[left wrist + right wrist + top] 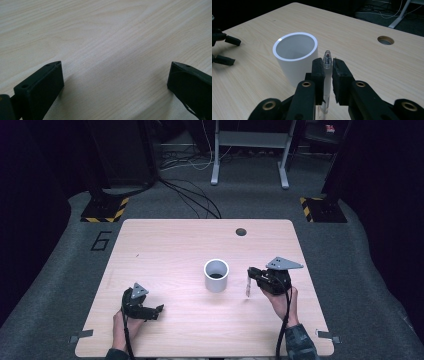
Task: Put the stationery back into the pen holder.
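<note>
A white cylindrical cup [216,275] stands upright near the middle of the wooden table [170,245]. Just to its right, above the tabletop, my right gripper [251,274] is shut on a clear plastic pen [247,287] that hangs down from the jaws. In the right gripper view the pen [327,58] is pinched between the two black pads of the gripper [327,65], its tip poking past them beside the cup [295,56]. My left gripper [158,310] rests low at the front left of the table. Its jaws [116,72] stand wide open over bare wood.
A round cable hole [241,231] sits near the table's far edge, right of centre. Beyond the table, cables [192,195] lie on the grey floor near a white stand's legs [250,155] and two black bases with yellow stripes [105,210].
</note>
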A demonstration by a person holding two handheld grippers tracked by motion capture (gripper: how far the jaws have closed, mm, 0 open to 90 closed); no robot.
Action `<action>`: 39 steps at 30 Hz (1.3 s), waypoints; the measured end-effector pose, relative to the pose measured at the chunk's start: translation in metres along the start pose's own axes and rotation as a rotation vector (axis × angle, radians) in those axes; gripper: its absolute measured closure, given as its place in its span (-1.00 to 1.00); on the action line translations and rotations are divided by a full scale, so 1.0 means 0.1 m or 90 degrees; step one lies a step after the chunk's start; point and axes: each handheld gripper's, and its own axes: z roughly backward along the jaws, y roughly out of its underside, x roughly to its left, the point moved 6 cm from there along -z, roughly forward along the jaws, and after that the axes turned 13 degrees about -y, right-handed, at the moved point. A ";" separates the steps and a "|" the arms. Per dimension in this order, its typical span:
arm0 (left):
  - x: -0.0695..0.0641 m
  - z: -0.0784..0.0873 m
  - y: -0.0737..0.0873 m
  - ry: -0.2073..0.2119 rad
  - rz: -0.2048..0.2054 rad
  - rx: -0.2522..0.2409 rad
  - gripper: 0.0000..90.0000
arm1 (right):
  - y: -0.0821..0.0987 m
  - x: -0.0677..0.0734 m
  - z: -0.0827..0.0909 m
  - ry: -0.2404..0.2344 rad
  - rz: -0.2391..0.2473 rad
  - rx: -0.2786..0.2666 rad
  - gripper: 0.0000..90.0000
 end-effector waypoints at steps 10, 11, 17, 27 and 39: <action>0.00 0.00 0.00 0.000 0.000 0.000 -1.00 | -0.25 0.04 0.00 -0.006 0.020 -0.025 0.79; 0.00 0.00 0.00 0.000 0.000 0.000 -1.00 | -0.28 0.04 -0.01 -0.008 0.021 -0.026 0.79; 0.00 0.00 0.00 0.000 0.000 0.000 -1.00 | -0.42 0.06 0.00 -0.008 0.034 -0.033 0.79; 0.00 0.00 0.00 0.000 0.000 0.000 -1.00 | -0.59 0.09 0.03 -0.008 0.047 -0.044 0.79; 0.00 0.00 0.00 0.001 0.000 0.000 -0.99 | -0.84 0.14 0.06 -0.008 0.076 -0.054 0.79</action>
